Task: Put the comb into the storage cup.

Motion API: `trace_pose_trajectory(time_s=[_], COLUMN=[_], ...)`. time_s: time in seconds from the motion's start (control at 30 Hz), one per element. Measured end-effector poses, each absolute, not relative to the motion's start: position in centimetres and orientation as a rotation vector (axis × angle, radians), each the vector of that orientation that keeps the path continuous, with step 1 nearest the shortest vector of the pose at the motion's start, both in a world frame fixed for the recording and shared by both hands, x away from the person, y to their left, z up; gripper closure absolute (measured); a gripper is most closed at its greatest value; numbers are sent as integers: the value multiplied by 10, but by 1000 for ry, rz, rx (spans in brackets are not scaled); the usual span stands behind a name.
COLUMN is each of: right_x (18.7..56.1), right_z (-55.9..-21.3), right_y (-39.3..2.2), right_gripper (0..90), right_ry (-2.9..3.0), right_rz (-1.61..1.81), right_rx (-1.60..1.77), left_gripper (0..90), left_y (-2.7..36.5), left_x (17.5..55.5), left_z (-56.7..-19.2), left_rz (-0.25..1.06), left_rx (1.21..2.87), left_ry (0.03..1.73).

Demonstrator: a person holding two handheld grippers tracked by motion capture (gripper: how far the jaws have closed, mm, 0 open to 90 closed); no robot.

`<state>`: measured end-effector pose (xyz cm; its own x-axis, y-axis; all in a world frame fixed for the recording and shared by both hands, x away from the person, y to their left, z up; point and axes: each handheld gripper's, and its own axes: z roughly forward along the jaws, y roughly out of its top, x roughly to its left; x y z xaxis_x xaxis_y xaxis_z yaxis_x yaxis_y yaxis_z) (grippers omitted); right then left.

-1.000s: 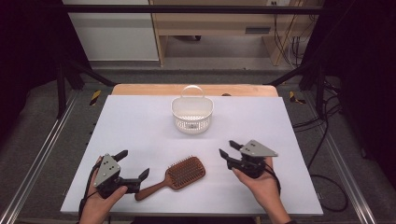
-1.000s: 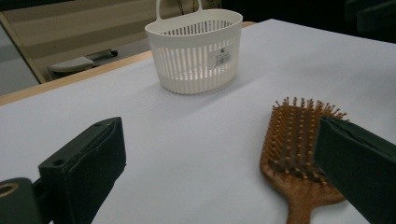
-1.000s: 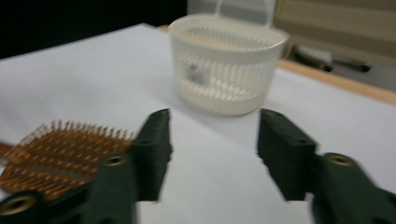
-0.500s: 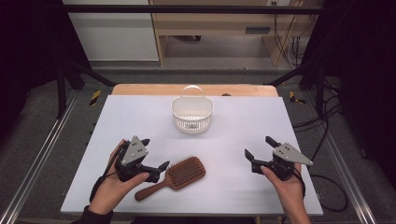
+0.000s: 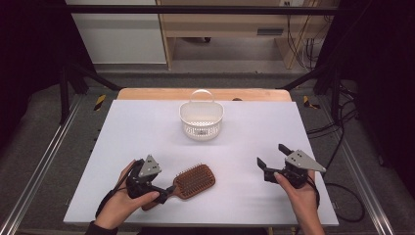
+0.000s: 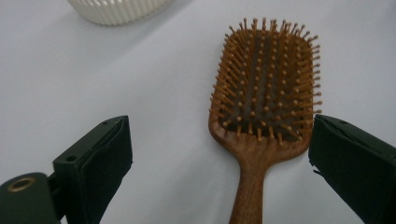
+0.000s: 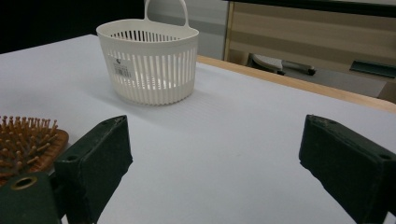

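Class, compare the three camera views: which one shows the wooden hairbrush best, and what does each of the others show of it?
The left gripper view: the hairbrush lies close up, bristles up, head and upper handle sharp. The high view shows the whole hairbrush, but small, its handle end under the left gripper. The right gripper view catches one corner of its head.

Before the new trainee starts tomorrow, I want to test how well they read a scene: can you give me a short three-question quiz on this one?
1. True or false: the hairbrush lies bristles up on the table.
2. What stands beyond the brush, nearer the table's far edge? A) a white basket B) a mug C) a box
3. Fill in: the left gripper has its jaws ____ on either side of the brush's handle.

Key: 1 true. 2 A, the basket. 3 open, not pressing the handle.
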<state>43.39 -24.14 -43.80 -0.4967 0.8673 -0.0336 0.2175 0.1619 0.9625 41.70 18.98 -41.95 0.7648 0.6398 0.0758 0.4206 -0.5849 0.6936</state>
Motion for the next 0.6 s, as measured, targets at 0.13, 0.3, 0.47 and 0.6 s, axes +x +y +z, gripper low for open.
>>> trace_pose_trajectory(time_s=[0.13, 0.3, 0.47, 0.6], right_x=[434, 434, 435, 435], right_z=[-439, -439, -440, -440], right_y=[-241, -240, -239, -238], right_gripper=[92, 90, 89, 88], right_ry=[1836, 1845, 1857, 1867], right_rz=[1350, 1341, 1322, 1316], right_rx=[1032, 1027, 1018, 1015], left_gripper=[78, 84, 96, 120], left_y=[188, 190, 192, 192], left_x=[417, 418, 419, 419], left_z=[-426, -429, -430, -431], left_rz=[400, 392, 397, 383], left_rx=[2327, 2341, 2337, 2342], left_ry=[782, 801, 815, 816])
